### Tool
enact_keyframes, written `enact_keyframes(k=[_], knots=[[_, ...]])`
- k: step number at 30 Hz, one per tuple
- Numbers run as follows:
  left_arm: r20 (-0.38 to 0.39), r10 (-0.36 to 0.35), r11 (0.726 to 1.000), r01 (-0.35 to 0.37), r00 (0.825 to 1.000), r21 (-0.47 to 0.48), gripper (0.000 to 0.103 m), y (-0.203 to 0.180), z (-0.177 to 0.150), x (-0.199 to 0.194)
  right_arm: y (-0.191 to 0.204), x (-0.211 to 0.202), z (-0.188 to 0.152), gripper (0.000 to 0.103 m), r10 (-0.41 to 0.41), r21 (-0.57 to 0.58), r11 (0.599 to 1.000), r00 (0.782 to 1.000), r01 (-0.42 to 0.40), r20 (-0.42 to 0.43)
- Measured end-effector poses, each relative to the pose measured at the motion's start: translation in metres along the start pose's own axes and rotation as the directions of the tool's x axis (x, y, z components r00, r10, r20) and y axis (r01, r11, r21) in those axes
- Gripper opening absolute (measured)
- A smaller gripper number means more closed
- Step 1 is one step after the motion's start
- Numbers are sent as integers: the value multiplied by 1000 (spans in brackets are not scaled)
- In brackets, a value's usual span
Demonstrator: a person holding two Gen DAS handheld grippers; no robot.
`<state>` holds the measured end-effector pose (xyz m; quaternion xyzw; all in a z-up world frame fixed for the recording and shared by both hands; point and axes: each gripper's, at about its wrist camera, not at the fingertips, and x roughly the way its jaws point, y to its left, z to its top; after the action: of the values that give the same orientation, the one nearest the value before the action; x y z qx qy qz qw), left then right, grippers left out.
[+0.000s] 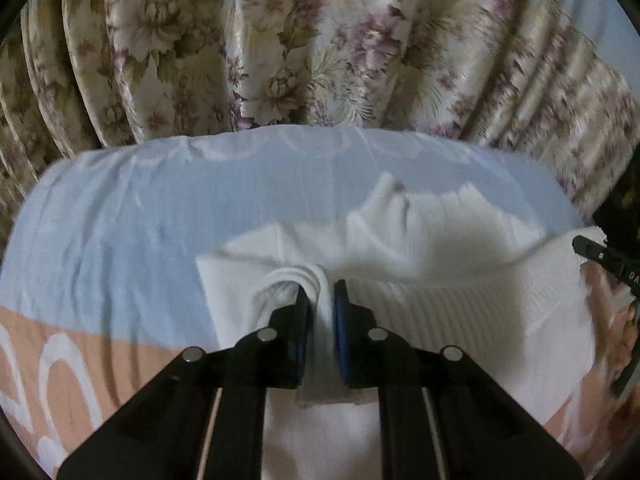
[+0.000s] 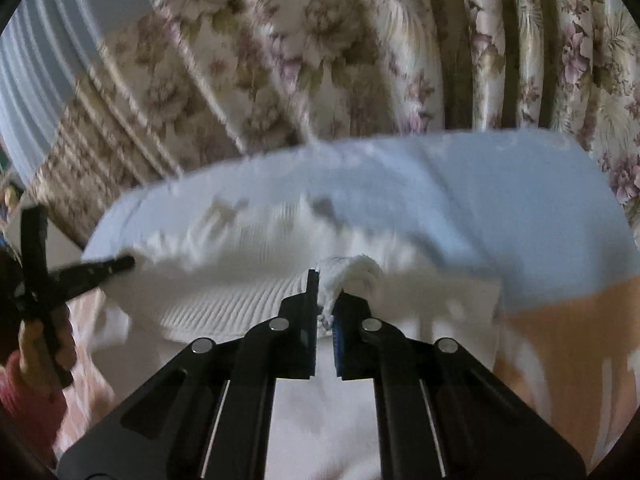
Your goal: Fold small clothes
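Over the bedsheet (image 1: 100, 216), both grippers' jaws pinch the white garment (image 1: 460, 292).

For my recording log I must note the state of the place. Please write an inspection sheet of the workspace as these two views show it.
Surface: bed sheet, light blue with a peach band and white loops, wrinkled.
Job's things: white ribbed garment, lying on the sheet, lifted at two pinched spots; picture blurred.
Clutter: nothing seen.
Grippers: left claw shut on a bunched fold of the garment; right claw shut on another bunched fold. Each gripper shows at the edge of the other's view.
Cables: nothing seen.
Surroundings: floral curtain in pleats behind the bed; pale wall at the far left of the right wrist view.
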<state>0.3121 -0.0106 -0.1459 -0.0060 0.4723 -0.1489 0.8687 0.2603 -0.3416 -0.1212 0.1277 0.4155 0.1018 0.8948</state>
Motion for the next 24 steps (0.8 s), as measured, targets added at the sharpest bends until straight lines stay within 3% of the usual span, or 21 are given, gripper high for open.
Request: enact_keyframes(k=[2, 3, 4, 6, 7, 8, 14, 17, 24], knots=[[-9, -20, 998, 19, 1000, -63, 19, 10, 15, 9, -7, 9, 14, 8, -22, 47, 999, 1000, 21, 16], [-21, -29, 996, 27, 999, -91, 22, 16, 22, 15, -10, 14, 20, 13, -29, 59, 998, 999, 28, 22], [-37, -35, 993, 31, 999, -112, 27, 19, 26, 18, -11, 20, 25, 26, -52, 60, 997, 998, 50, 22], [-29, 21, 989, -25, 999, -143, 54, 27, 31, 16, -11, 22, 29, 47, -77, 38, 996, 997, 76, 26], [-8, 51, 988, -52, 999, -146, 71, 30, 33, 11, -8, 19, 29, 49, -78, 22, 997, 996, 77, 36], [7, 65, 987, -63, 998, -147, 78, 33, 34, 6, -6, 15, 27, 51, -77, 11, 997, 996, 76, 45], [17, 126, 980, -122, 992, -155, 78, 47, 24, -15, -13, -3, 5, 54, -103, 3, 995, 994, 103, 34], [9, 198, 977, -196, 980, -80, 78, 35, -5, -21, -18, -15, -19, 54, -113, 0, 994, 994, 113, 3], [-42, 235, 972, -236, 971, -19, 78, 18, -77, -27, -19, -36, -75, 54, -95, 5, 995, 992, 95, -80]])
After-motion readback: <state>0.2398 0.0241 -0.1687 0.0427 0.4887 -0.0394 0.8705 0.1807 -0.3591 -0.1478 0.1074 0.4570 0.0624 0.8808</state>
